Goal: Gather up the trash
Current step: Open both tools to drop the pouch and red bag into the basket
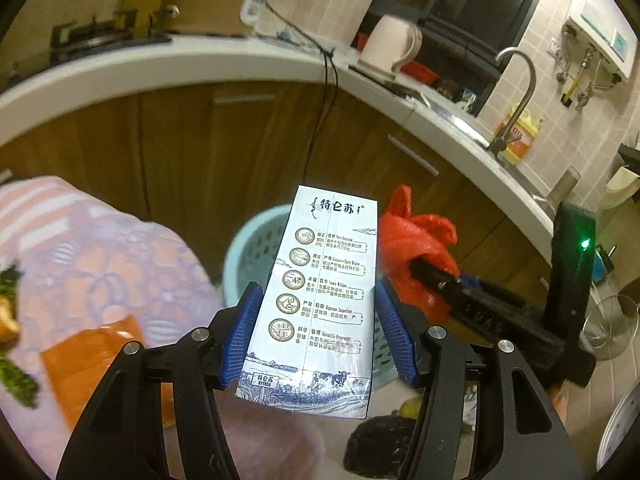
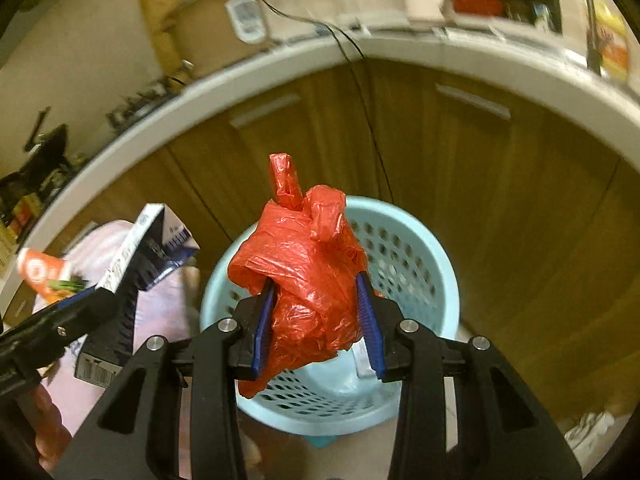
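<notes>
My left gripper [image 1: 316, 312] is shut on a white and blue milk carton [image 1: 320, 296], held upright in the air in front of a light blue perforated trash basket [image 1: 252, 248]. My right gripper [image 2: 316, 300] is shut on a crumpled red plastic bag [image 2: 308, 272] and holds it right above the open basket [image 2: 404, 264]. The red bag [image 1: 416, 248] shows to the right of the carton in the left wrist view. The carton [image 2: 136, 268] and left gripper show at the left of the right wrist view.
A table with a pink patterned cloth [image 1: 104, 256] stands at the left, with an orange packet [image 1: 92, 356] and green scraps [image 1: 12, 376]. Wooden cabinets [image 2: 500, 184] under a white counter [image 1: 200, 64] stand behind the basket. A dark lump [image 1: 380, 448] lies low down.
</notes>
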{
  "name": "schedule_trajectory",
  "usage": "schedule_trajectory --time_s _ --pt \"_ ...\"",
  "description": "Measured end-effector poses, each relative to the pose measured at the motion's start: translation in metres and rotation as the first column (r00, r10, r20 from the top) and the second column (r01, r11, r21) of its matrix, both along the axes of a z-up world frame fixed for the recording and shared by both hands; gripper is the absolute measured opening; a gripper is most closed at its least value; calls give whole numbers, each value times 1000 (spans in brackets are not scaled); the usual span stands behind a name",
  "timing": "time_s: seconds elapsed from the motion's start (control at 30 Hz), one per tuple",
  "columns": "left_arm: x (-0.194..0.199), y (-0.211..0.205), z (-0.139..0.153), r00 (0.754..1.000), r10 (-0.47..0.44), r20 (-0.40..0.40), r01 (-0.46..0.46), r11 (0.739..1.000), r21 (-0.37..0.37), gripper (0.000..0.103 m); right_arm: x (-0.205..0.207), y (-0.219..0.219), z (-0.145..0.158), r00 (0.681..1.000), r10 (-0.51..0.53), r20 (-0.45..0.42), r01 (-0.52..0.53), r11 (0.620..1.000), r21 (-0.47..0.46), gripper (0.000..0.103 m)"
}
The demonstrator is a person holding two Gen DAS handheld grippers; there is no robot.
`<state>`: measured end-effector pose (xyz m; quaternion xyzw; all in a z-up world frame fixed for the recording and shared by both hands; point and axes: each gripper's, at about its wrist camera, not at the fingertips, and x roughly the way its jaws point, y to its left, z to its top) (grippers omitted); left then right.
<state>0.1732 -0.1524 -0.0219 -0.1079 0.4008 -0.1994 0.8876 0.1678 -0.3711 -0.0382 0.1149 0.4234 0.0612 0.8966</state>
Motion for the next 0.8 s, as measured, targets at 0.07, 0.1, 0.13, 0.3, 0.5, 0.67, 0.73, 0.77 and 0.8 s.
schedule_trajectory --time_s 0.07,0.1,0.13,0.3,0.5,0.67,0.73,0.77,0.8 --pt "9 -8 -11 1000 -4 -24 4 1000 7 56 4 -4 -16 999 -13 -34 13 1000 0 36" --pt "13 -14 -18 999 -7 -39 7 1000 13 56 5 -6 -24 998 -19 -55 19 1000 3 36" --pt "16 -18 -25 999 -9 -53 10 1000 17 56 7 -9 -33 997 -24 -78 25 1000 6 37" --pt "24 -29 -46 995 -17 -102 21 999 38 57 10 -17 -57 990 -41 -134 44 999 17 44" --pt "24 -32 -44 996 -24 -83 27 999 38 71 7 -23 -51 993 -56 -107 59 998 24 61" --pt "13 -24 -36 999 -19 -50 21 999 34 71 -1 -22 -37 996 -51 -76 53 998 32 61" --pt "8 -20 -31 999 -17 -40 18 999 26 71 -4 -18 -30 997 -42 -61 44 999 27 61" --pt "5 -18 -28 999 -15 -33 16 1000 19 71 -4 -14 -26 998 -36 -54 37 999 23 61" --pt "3 -17 -26 999 -14 -29 15 1000 16 71 -8 -13 -23 998 -30 -46 31 999 21 61"
